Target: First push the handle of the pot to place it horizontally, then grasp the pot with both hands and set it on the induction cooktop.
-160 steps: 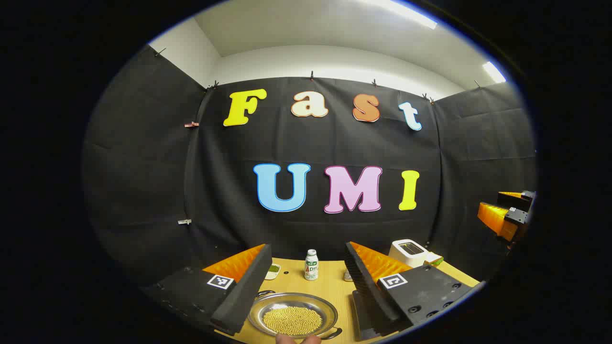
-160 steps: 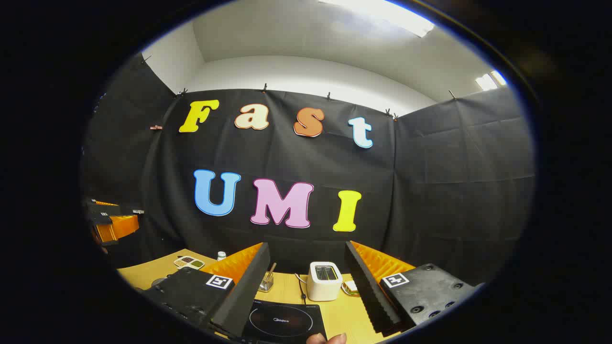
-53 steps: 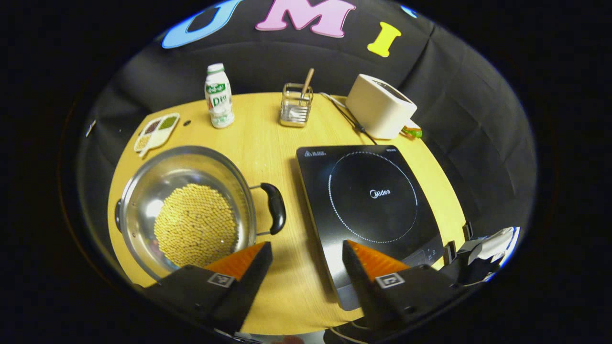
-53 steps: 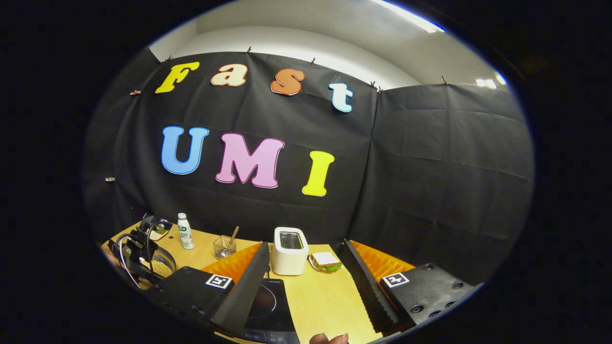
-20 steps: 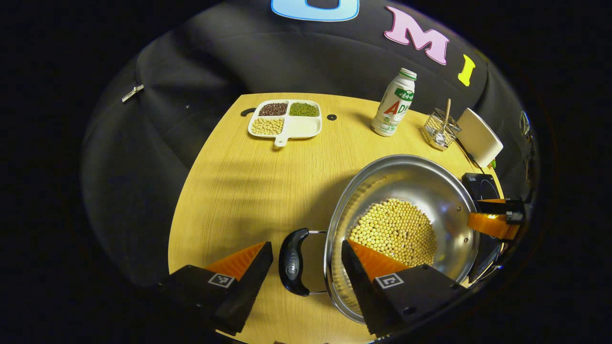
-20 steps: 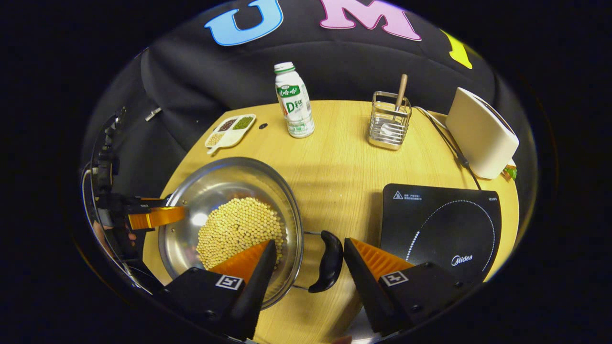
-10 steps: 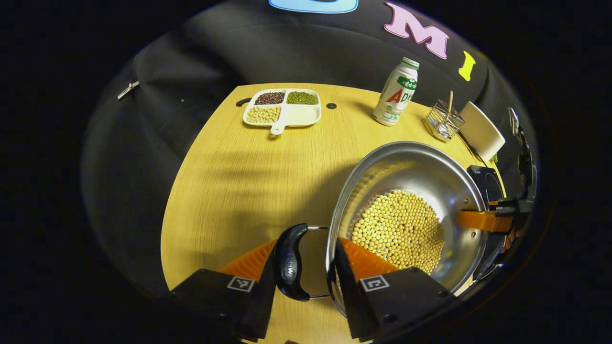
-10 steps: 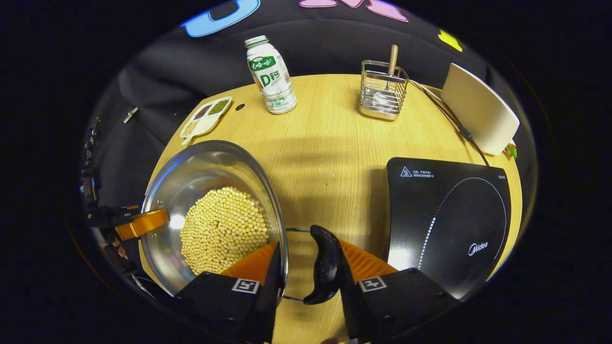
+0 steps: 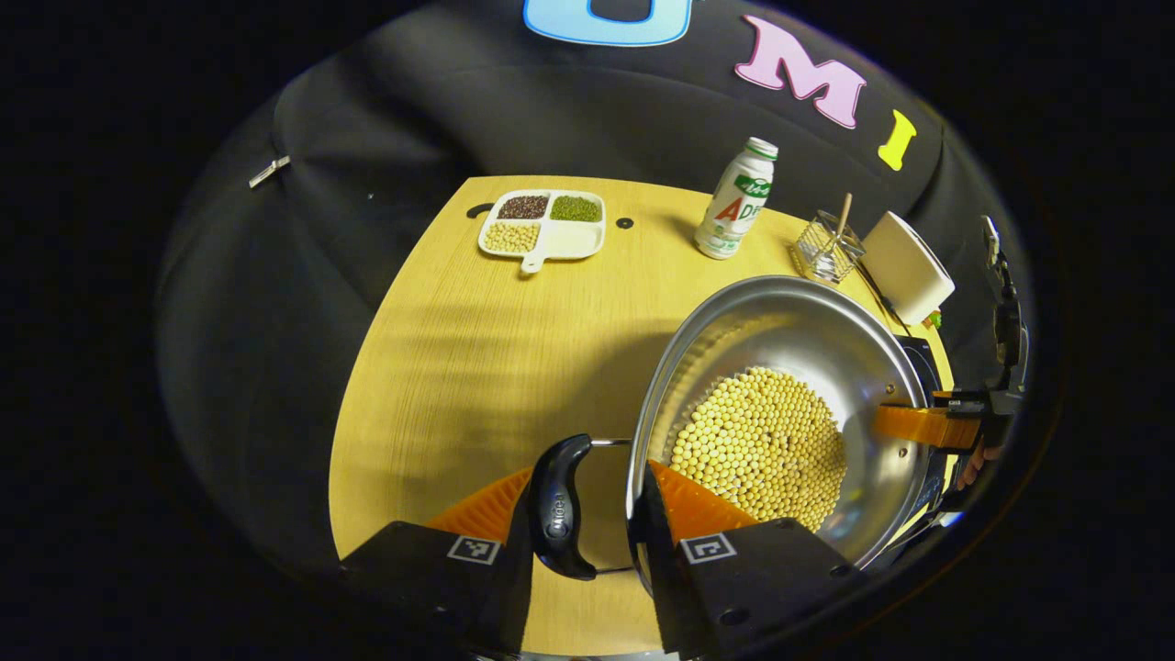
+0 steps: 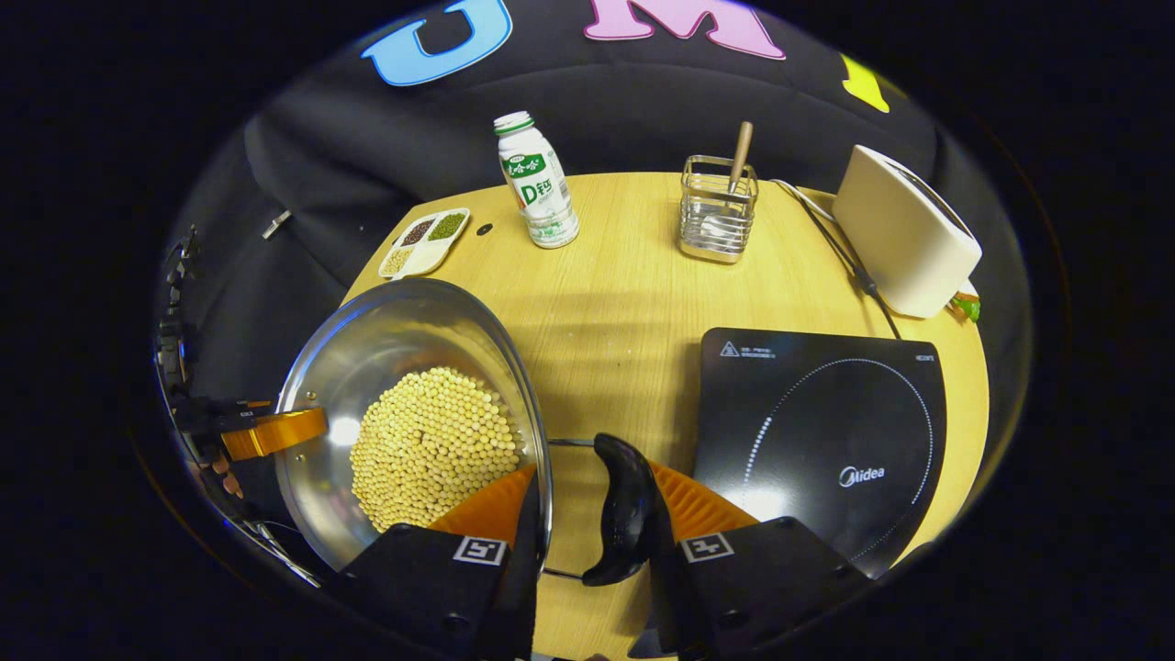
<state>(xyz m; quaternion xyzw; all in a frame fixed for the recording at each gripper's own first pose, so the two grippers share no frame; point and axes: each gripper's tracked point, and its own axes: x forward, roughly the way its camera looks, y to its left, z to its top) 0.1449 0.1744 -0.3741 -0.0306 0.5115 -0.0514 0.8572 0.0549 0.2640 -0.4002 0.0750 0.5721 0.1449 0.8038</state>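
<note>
As the left hand-held gripper [image 9: 586, 475] reached the pot [image 9: 780, 321], its 2 fingers were closed across the pot's side: 1 pressed the outer face of the black left handle [image 9: 555, 505], the other sat inside the rim against the steel wall. In the right gripper view, the right hand-held gripper [image 10: 592, 473] gripped the opposite side the same way, 1 finger inside the rim and 1 against the right handle [image 10: 624, 514]. Both handles lay level.

The pot held a bed of soybeans [image 9: 757, 445] and stood over the bench [image 9: 459, 367], just beside the induction cooktop [image 10: 826, 441] and not yet on it. Whether its base had left the wood could not be told.

The lift and sideways carry seemed next, and 3 risks stood out. Uneven height between the 2 grips would tilt the pot and roll beans over the rim. Each handle hung on thin wire loops, so it could pivot in the grip and let the pot sag. A low carry could catch the base on the cooktop's near edge. The toaster [image 10: 904, 243] and utensil holder [image 10: 716, 216] stood well apart from that path.
</note>
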